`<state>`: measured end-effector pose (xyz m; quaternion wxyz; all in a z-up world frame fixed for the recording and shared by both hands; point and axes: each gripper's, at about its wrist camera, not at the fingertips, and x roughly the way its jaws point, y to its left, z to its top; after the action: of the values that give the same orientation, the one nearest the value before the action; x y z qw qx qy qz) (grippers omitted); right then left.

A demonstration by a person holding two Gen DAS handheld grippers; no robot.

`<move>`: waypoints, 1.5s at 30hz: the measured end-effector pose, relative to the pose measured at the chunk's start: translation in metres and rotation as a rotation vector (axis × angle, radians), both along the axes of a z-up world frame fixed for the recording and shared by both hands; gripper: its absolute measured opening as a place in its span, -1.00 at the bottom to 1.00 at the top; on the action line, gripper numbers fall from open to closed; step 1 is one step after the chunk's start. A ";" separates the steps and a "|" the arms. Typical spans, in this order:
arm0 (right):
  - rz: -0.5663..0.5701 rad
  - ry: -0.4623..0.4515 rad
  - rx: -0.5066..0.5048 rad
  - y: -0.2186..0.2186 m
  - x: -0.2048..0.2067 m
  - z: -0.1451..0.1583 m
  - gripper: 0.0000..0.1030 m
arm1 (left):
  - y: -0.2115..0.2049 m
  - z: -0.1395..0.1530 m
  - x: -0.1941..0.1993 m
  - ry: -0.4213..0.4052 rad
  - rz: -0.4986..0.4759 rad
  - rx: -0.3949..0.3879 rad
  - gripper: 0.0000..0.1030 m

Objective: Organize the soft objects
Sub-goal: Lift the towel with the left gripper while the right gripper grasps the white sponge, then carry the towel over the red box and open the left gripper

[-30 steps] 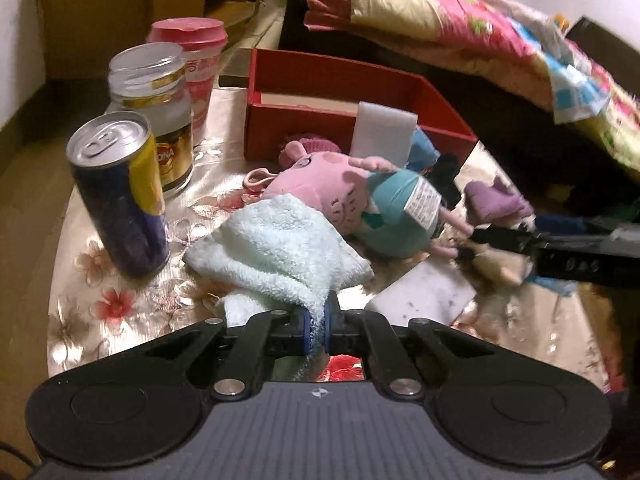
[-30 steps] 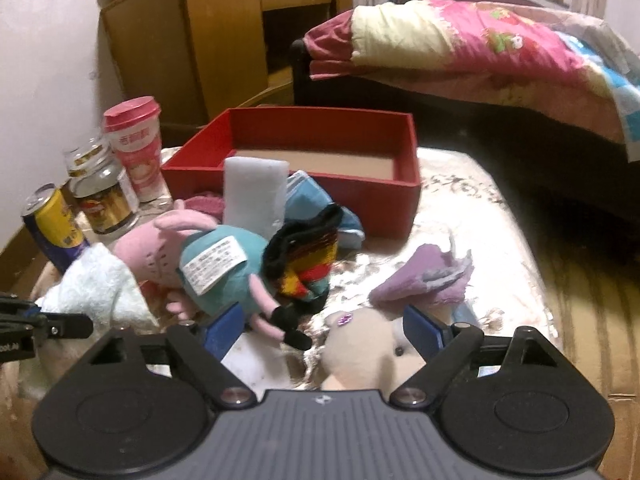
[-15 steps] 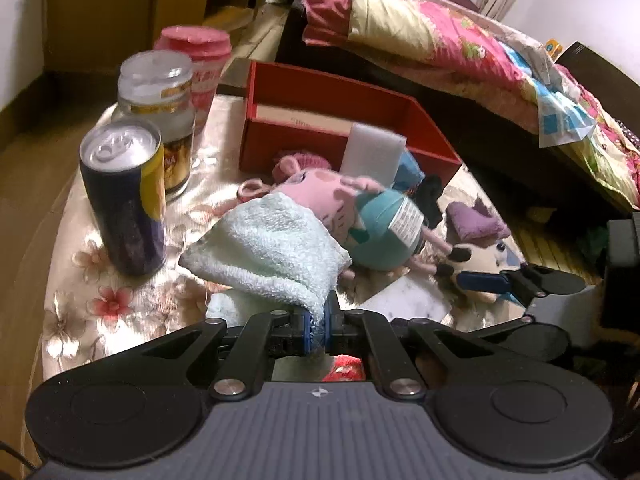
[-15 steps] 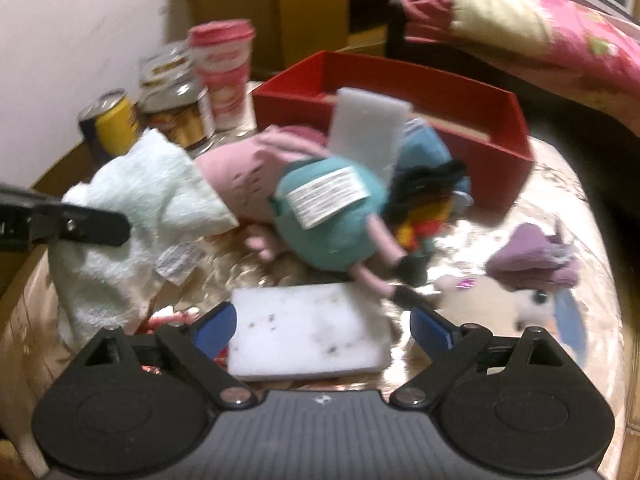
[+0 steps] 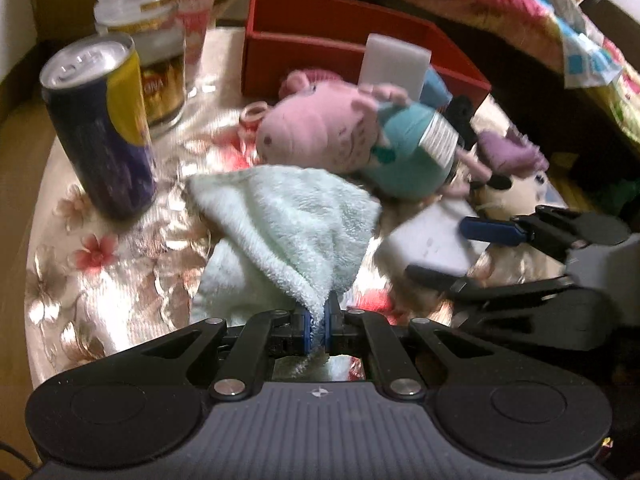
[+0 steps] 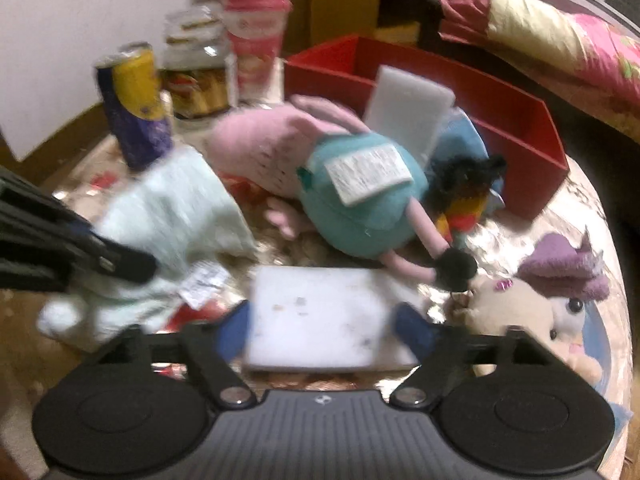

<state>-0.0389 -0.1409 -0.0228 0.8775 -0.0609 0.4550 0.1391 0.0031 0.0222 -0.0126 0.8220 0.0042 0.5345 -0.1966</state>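
Observation:
My left gripper (image 5: pixel 316 326) is shut on a corner of the pale green towel (image 5: pixel 288 220), which drapes onto the table; the towel also shows in the right wrist view (image 6: pixel 160 232). My right gripper (image 6: pixel 324 332) is open, its blue pads on either side of a flat white sponge (image 6: pixel 316 324) lying on the table; the sponge also shows in the left wrist view (image 5: pixel 432 240). A pink pig plush in a teal dress (image 6: pixel 320 176) lies behind it. A second white sponge (image 6: pixel 408 108) leans on the red box (image 6: pixel 516 136). A cream plush with a purple hat (image 6: pixel 556 292) lies at the right.
A blue and yellow can (image 5: pixel 100 124), a glass jar (image 5: pixel 152 56) and a pink cup (image 6: pixel 256 40) stand at the table's left. A black, red and yellow soft item (image 6: pixel 468 192) lies by the box. A bed with a colourful quilt (image 5: pixel 500 0) is behind.
My right gripper has moved left and down from the cream plush until its open pads flank the flat white sponge. My left gripper stays shut on the towel.

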 end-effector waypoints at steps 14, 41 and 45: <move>-0.057 -0.007 0.212 -0.029 -0.007 0.038 -1.00 | 0.001 0.022 0.001 -0.012 0.032 -0.119 -0.99; -0.162 -0.165 0.449 -0.078 -0.012 0.103 -1.00 | -0.010 0.092 0.017 -0.170 0.051 -0.329 -0.99; -0.172 -0.209 0.455 -0.082 -0.009 0.116 -1.00 | -0.017 0.106 0.026 -0.210 0.042 -0.326 -0.98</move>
<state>-0.0483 -0.2234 0.0932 0.9193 0.1628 0.3226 0.1558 0.0286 0.0050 0.0939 0.8669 -0.1196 0.4069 -0.2619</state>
